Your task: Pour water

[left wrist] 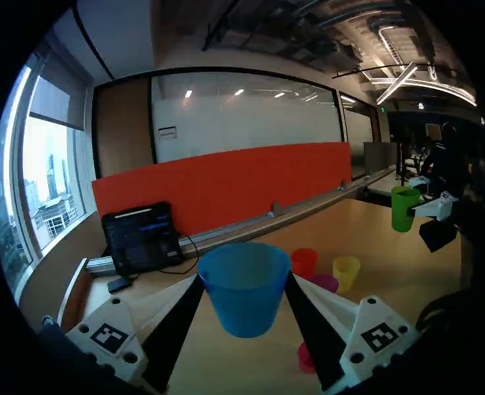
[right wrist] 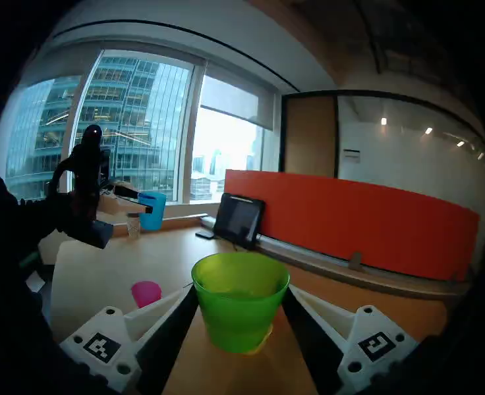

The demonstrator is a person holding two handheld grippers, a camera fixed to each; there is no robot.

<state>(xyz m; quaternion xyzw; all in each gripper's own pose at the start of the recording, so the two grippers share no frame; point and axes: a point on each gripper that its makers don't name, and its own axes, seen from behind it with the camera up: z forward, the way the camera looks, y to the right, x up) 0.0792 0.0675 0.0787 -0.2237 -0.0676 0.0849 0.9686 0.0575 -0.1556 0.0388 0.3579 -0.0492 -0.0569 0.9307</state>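
The left tongs (left wrist: 244,282) are closed on a blue plastic cup (left wrist: 244,306). One finger presses on each side of it. The cup stands straight up, and it is held in the air on the near side of the long orange screen (left wrist: 242,178). The screen runs along the back of the wooden counter (left wrist: 381,240). The right tongs (right wrist: 240,297) are closed on a green plastic cup (right wrist: 240,309) in the same way, with a finger on each side. That cup is upright too, and it is also in the air on the near side of the orange screen. I cannot tell if there is water in either cup. The two cups are well apart from each other. In the left gripper view the green cup is far off, near the end of the orange screen that is away from the window (left wrist: 45,191). A black tablet (left wrist: 142,237) leans up at the window end of the orange screen. A small orange cup (left wrist: 304,261), a small yellow cup (left wrist: 346,271) and a pink cup (left wrist: 327,283) stand close together on the counter, in front of the orange screen. In the right gripper view the blue cup shows in front of the window, past the tablet end of the orange screen.
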